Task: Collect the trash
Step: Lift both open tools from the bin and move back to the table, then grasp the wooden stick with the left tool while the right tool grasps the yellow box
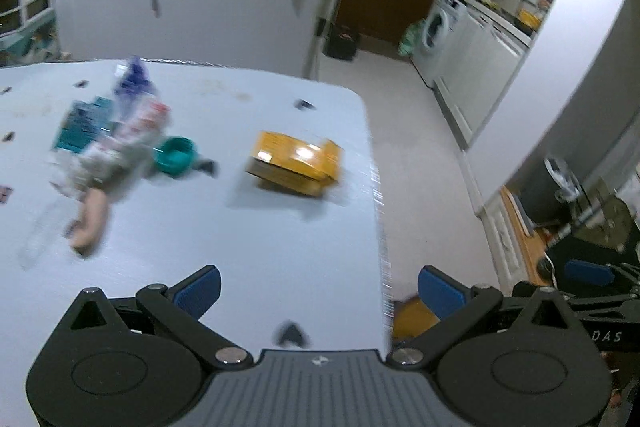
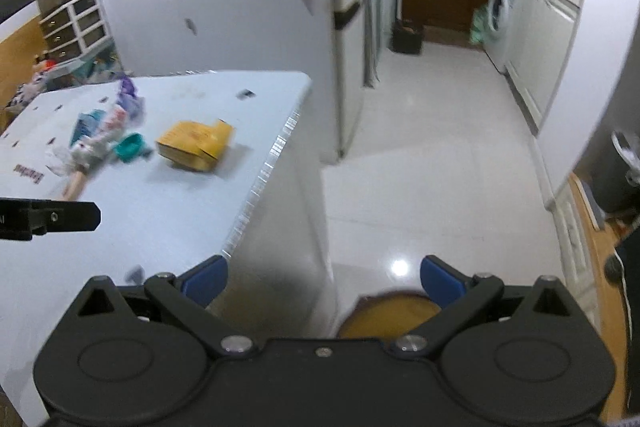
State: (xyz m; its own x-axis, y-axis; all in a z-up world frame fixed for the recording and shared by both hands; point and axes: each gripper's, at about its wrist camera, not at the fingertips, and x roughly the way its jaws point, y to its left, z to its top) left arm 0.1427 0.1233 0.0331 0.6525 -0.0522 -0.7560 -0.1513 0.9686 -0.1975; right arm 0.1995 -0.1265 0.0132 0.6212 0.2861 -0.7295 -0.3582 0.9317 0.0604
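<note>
A flattened yellow carton (image 1: 295,163) lies near the right edge of the white table (image 1: 224,251); it also shows in the right wrist view (image 2: 195,145). Left of it sit a teal cap (image 1: 175,155), crumpled wrappers (image 1: 116,147), a teal packet (image 1: 82,125) and a pale stick-like piece (image 1: 90,223). My left gripper (image 1: 319,289) is open and empty over the table's near right corner. My right gripper (image 2: 323,281) is open and empty, over the floor just right of the table edge (image 2: 260,183). A round yellow-brown container (image 2: 386,315) sits below it.
A white fridge (image 2: 248,7) with papers stands behind the table. A washing machine (image 2: 500,15) and white cabinets line the right wall. A dark bin (image 2: 406,37) stands by the brown door. The pale floor (image 2: 432,167) stretches to the right.
</note>
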